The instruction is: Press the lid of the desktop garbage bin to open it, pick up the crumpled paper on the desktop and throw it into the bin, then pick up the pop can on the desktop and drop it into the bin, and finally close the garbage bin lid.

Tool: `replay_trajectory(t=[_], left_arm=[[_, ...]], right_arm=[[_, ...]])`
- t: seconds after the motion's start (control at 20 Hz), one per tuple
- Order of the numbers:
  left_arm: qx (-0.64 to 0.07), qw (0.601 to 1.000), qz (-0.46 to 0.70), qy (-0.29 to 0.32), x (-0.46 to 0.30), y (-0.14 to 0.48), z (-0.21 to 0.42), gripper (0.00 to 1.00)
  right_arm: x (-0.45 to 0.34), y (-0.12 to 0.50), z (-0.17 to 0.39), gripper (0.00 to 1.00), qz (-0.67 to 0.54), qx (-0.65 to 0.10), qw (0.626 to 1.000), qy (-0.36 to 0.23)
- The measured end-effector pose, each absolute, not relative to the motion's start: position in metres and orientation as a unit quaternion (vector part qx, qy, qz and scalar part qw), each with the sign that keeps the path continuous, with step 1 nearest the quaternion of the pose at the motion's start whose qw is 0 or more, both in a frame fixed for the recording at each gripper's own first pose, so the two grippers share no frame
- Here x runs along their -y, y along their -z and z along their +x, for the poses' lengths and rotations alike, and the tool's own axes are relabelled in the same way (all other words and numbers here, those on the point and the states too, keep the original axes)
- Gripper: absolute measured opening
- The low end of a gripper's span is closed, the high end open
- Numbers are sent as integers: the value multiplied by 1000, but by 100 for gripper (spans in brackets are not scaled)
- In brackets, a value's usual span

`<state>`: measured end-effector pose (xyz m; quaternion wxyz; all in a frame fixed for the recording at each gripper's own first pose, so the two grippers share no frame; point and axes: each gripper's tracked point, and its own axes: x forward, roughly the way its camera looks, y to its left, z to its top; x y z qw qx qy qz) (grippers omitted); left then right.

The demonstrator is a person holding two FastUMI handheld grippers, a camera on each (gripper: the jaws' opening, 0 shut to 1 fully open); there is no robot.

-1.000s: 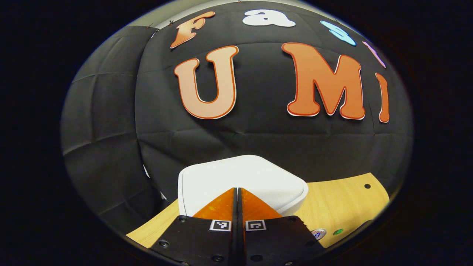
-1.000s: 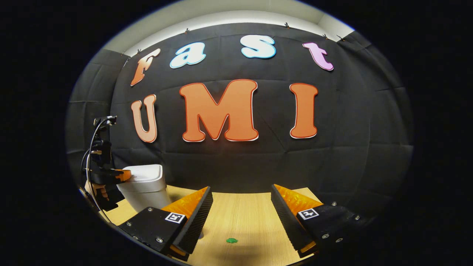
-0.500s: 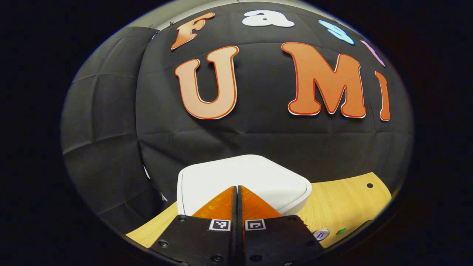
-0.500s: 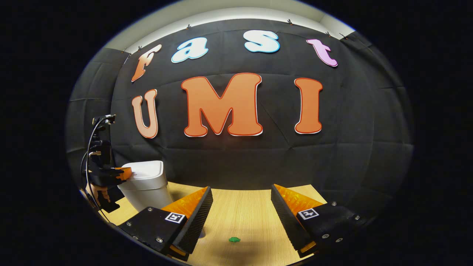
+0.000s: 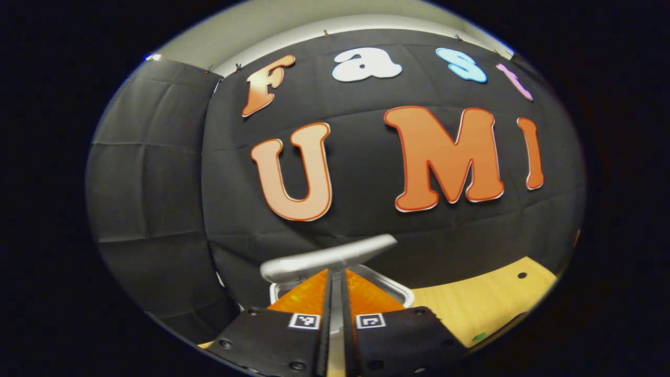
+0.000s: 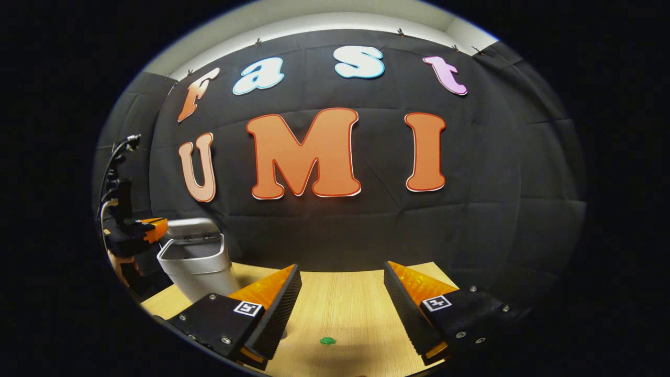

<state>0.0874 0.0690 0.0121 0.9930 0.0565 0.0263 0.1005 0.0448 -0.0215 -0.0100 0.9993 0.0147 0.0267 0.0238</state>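
Wooden desktop (image 6: 340, 309) — white bin (image 6: 196, 264), lid (image 5: 327, 256) raised

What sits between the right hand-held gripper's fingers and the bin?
Only bare wooden desktop, per the right gripper view; a small green mark lies between the open right hand-held gripper fingers, away from the garbage bin.

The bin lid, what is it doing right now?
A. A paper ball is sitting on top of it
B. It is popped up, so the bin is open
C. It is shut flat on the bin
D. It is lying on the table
B. The lid is raised above the rim of the bin with a gap under it, and in the left gripper view the lid tilts up just ahead of the left gripper.
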Motion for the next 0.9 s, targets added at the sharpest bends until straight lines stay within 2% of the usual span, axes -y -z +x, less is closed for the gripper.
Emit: replay_trajectory(t=[0.05, 0.1, 0.25, 0.4, 0.55, 0.7, 0.9], left_arm=[[-40, 994, 48, -85, -59, -3, 85, 21], [-45, 996, 35, -72, -50, 0, 80, 36], [-24, 998, 2, -54, -36, 0, 69, 92], [-23, 997, 2, -70, -42, 5, 57, 93], [-20, 997, -8, -75, -47, 10, 48, 93], [-30, 997, -24, -65, -47, 26, 41, 93], [-51, 996, -18, -66, -61, 49, 36, 93]], right_arm=[[20, 12, 44, 95, 15, -28, 999, -26], [19, 13, 43, 95, 16, -28, 999, -31], [18, 26, 44, 95, 12, -47, 998, -35], [12, 53, 49, 95, -11, -84, 995, -50], [-2, 118, 61, 95, -39, -165, 980, -99], [-18, 218, 79, 95, -45, -293, 944, -147], [-29, 306, 98, 96, -95, -402, 897, -158]])
